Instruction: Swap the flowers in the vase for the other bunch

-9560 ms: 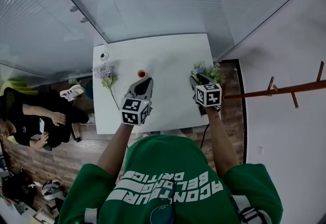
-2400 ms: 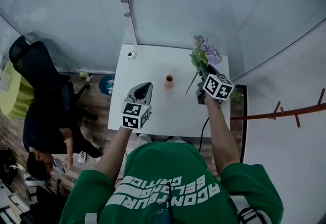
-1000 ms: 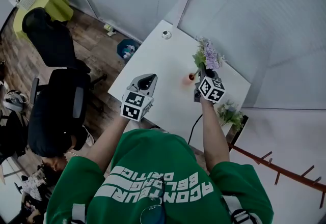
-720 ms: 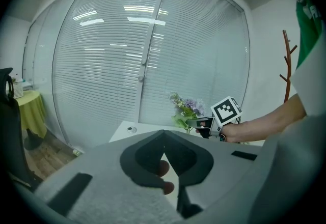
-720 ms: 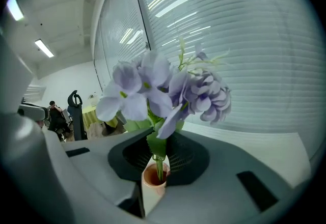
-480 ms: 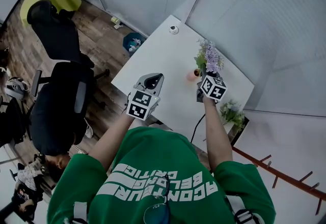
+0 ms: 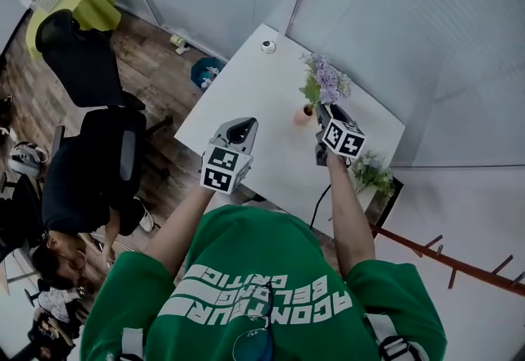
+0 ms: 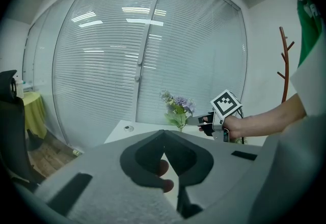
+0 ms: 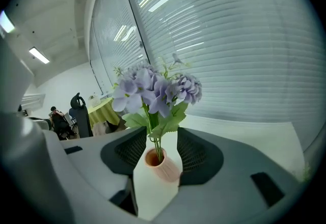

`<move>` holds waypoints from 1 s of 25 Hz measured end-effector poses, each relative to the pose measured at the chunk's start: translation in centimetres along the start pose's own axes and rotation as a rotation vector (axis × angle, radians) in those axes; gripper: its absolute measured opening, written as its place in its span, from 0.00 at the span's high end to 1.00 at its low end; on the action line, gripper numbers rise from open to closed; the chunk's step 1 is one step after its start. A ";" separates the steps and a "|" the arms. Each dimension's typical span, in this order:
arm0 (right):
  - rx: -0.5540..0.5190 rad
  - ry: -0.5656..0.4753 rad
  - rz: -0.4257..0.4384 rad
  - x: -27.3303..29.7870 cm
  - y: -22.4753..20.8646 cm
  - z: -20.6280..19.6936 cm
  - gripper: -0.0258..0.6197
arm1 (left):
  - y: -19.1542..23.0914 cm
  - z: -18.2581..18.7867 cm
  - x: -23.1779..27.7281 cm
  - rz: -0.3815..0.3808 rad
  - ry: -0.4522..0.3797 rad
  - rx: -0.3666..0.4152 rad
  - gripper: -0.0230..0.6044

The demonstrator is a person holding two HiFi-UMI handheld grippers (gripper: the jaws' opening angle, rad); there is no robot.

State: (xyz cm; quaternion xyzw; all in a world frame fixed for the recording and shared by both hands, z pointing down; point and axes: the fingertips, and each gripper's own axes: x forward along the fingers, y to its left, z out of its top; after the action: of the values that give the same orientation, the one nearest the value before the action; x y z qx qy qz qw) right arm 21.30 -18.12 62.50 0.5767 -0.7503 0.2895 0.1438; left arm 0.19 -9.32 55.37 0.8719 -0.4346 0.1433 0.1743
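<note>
**Purple bunch in vase, right jaws released**

Right gripper (image 7: 321, 112): jaws have just opened and stand wide on either side of the stems, pads clear of them. Purple flowers (image 9: 153, 88) stand upright in the pink vase (image 9: 162, 164) on the white table (image 7: 246, 97). Left gripper (image 8: 163, 134): jaws closed tip to tip, nothing held. Green bunch (image 7: 371, 174) lies near the table's right corner.

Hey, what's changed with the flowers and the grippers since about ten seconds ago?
The purple flowers, then lying on the table's left, now stand in the pink vase. The right gripper carried them over, and its jaws have just been opening, with the stems loose between them. The left gripper stayed shut and empty; the greenish bunch lies off to the right.
</note>
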 end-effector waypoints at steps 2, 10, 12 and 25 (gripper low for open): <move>0.004 -0.008 0.002 -1.2 -0.1 -0.3 0.69 | -0.3 0.0 -0.1 -0.001 -0.003 -0.001 0.95; 0.006 -0.042 -0.001 -5.9 -1.2 -1.3 0.69 | -2.4 -0.2 0.6 -0.017 0.002 -0.002 0.95; 0.026 -0.048 0.012 -7.0 -1.4 -1.6 0.70 | -3.2 -0.4 0.9 -0.024 0.003 -0.007 0.95; -0.035 -0.072 0.054 -12.3 -1.6 -2.9 0.93 | -8.3 -1.6 2.2 -0.052 0.014 -0.026 0.95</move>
State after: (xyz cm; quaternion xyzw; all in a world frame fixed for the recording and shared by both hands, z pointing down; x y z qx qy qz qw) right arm 26.11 -7.04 58.54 0.5637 -0.7751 0.2594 0.1189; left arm 8.01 -5.58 56.25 0.8796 -0.4124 0.1390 0.1923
